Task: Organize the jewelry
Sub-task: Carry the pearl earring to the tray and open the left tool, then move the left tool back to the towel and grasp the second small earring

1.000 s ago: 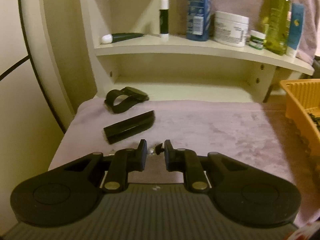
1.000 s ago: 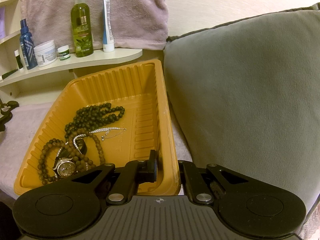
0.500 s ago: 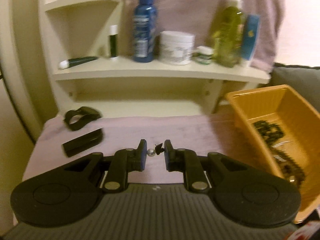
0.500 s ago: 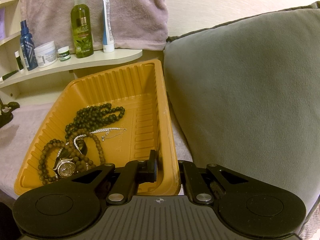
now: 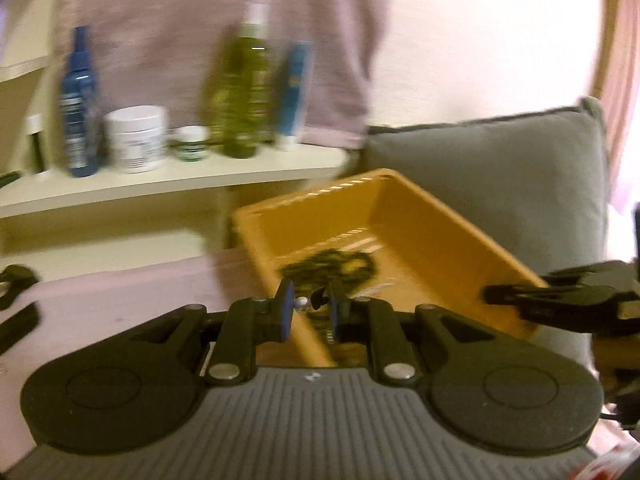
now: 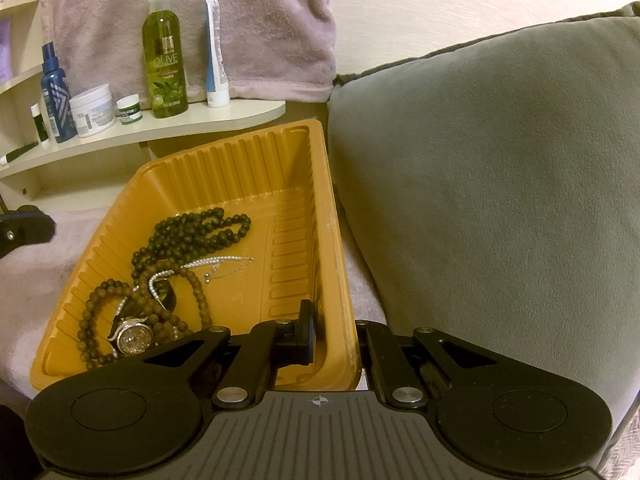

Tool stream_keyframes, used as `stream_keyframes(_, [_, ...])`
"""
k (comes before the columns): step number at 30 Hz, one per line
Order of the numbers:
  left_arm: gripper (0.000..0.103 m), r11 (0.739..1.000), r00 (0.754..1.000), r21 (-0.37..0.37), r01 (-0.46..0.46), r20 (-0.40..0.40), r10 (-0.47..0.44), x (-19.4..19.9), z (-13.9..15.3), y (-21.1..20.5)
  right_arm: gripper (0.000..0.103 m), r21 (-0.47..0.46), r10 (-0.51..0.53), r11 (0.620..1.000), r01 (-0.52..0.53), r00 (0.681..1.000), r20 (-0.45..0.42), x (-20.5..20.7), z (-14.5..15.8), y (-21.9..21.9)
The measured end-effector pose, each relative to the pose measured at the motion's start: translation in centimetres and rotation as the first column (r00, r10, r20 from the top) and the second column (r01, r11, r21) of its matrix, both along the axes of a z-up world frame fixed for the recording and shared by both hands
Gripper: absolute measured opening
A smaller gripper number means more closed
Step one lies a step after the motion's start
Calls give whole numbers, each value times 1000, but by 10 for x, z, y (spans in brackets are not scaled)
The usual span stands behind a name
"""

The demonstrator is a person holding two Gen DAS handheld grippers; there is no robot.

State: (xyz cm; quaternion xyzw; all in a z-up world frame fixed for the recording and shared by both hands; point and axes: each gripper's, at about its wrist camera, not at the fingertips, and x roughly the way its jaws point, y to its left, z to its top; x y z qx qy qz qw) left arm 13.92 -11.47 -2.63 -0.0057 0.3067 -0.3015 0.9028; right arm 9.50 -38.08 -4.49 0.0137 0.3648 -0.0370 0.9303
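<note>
Left gripper (image 5: 308,307) fingers nearly closed, pinching a small silver-ball earring with dark clasp (image 5: 307,302) above the near-left rim of the ribbed orange plastic tray (image 6: 280,216). Right gripper (image 6: 335,330) fingers clamped on the tray's near-right wall. Inside the tray: dark green bead necklace (image 6: 200,232), brown bead strand (image 6: 100,316), thin silver chain (image 6: 216,262), rhinestone watch (image 6: 134,334). Grey cushion (image 6: 500,200) right; pink towel-covered counter (image 6: 36,280) left.

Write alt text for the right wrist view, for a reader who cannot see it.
The right tongs grip the near right wall of an orange tray, one finger inside and one outside. The tray holds dark bead strands, a silver chain and a jewelled watch. A grey cushion fills the right side.
</note>
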Motion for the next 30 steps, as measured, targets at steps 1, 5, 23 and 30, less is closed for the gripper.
stream_keyframes(1, [16,1000,1000,0,17,1,-17,-2,0,-5,6,1,-1,1000,1,1000,0,0,0,0])
stream_keyframes(5, [16,998,998,1,66,-6,-66,-10,0,-20,6,2,-1,1000,1,1000,0,0,0,0])
stream_keyframes(23, [16,991,989,3,132,-68,-131,-14,-12,-36,6,3,-1,1000,1,1000,0,0,0,0])
stream_keyframes(30, [16,990,986,4,143,-83,-143,-15,-15,-40,6,3,-1,1000,1,1000,0,0,0,0])
